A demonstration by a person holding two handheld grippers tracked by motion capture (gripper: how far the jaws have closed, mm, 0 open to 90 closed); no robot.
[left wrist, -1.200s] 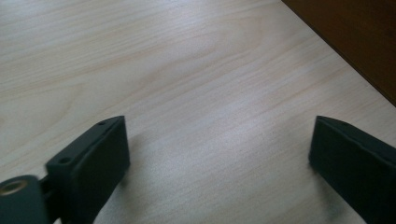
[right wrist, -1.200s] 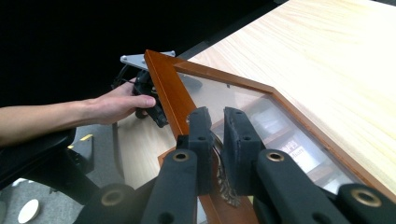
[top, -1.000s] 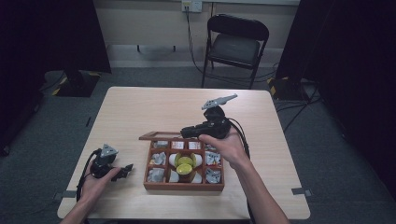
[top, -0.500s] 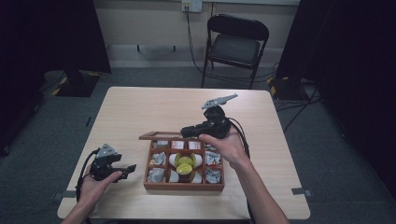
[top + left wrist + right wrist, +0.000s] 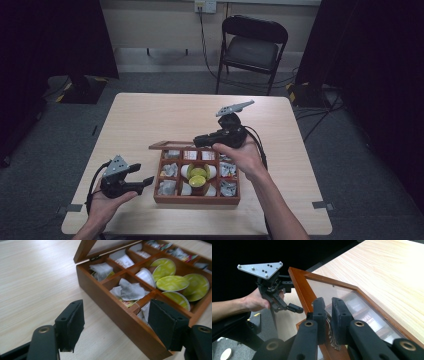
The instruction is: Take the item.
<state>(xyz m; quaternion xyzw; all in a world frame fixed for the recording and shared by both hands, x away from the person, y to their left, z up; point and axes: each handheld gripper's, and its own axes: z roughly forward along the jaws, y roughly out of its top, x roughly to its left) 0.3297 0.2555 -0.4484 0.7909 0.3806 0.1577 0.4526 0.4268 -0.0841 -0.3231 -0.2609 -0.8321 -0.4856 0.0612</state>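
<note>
Over the wooden tea box [image 5: 196, 200], the right claw [image 5: 329, 312] is still pinching the glass lid's metal clasp [image 5: 331, 340], holding the lid [image 5: 342, 296] raised and barely moving. Beside the box, the left claw [image 5: 116, 323] is staying spread and empty, so opening looks nearly finished.

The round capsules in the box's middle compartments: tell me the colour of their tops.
Yellow-green tops on the capsules, with white sides; the left gripper view shows them best.

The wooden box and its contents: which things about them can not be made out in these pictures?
- High view: the print on the packets in the box is too small to read.
- Left gripper view: the box's near right corner is hidden behind the left tool; its far compartments are cut off by the top edge.
- Right gripper view: the metal clasp on the lid is mostly hidden between the right tool jaws; the packets behind the glass are blurred.
</note>
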